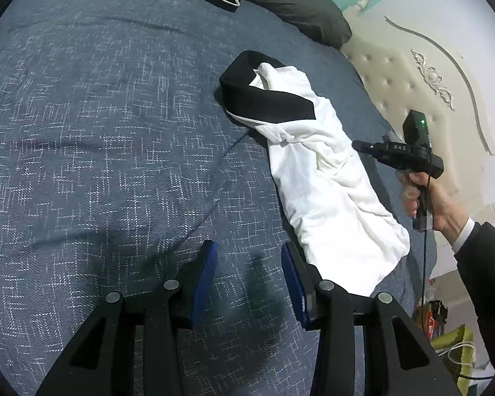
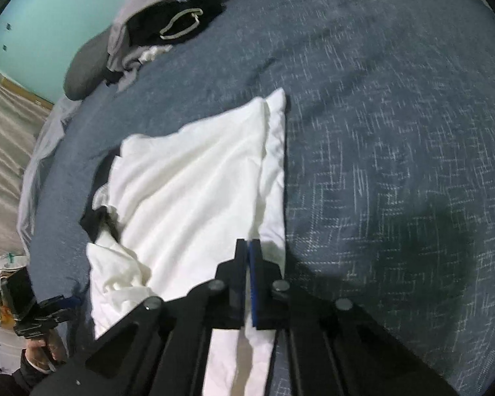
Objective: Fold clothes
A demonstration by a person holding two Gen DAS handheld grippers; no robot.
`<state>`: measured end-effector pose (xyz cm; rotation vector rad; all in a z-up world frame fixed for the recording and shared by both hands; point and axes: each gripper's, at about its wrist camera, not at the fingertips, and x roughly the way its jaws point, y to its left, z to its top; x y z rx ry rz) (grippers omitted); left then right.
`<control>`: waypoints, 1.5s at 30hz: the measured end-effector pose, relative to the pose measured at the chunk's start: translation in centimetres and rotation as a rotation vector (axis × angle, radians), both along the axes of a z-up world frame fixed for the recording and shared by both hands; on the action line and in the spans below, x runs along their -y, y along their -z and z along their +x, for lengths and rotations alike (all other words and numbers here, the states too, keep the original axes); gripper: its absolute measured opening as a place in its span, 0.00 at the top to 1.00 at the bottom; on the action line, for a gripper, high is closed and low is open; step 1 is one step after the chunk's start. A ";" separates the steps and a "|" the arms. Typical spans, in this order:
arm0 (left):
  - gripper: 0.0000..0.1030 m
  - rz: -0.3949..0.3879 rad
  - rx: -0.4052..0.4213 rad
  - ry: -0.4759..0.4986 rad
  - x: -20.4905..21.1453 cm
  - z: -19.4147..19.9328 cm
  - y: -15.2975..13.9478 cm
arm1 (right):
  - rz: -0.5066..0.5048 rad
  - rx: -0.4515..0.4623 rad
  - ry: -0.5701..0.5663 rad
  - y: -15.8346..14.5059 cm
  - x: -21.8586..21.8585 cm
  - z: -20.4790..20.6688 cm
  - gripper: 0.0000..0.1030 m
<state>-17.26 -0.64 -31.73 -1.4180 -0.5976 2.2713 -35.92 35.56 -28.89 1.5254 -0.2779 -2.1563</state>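
White cotton shirt with black collar (image 1: 316, 171) half-folded on blue woven bedspread (image 1: 99, 132), right gripper (image 2: 247, 247) clenched empty above its edge, left gripper (image 1: 249, 254) parted, empty: likely loosened folds if dragged.

my left gripper (image 1: 249, 260) angled down, jaws partly apart, nothing between. my right gripper (image 2: 248, 244) pitched down, jaws pressed together, empty. right hand (image 1: 425, 198) wraps its handle.
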 end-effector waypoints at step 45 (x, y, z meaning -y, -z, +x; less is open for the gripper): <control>0.54 0.027 -0.030 -0.017 0.8 -0.3 -1.5 | 0.476 -0.247 -0.569 -1.9 18.7 10.5 0.89</control>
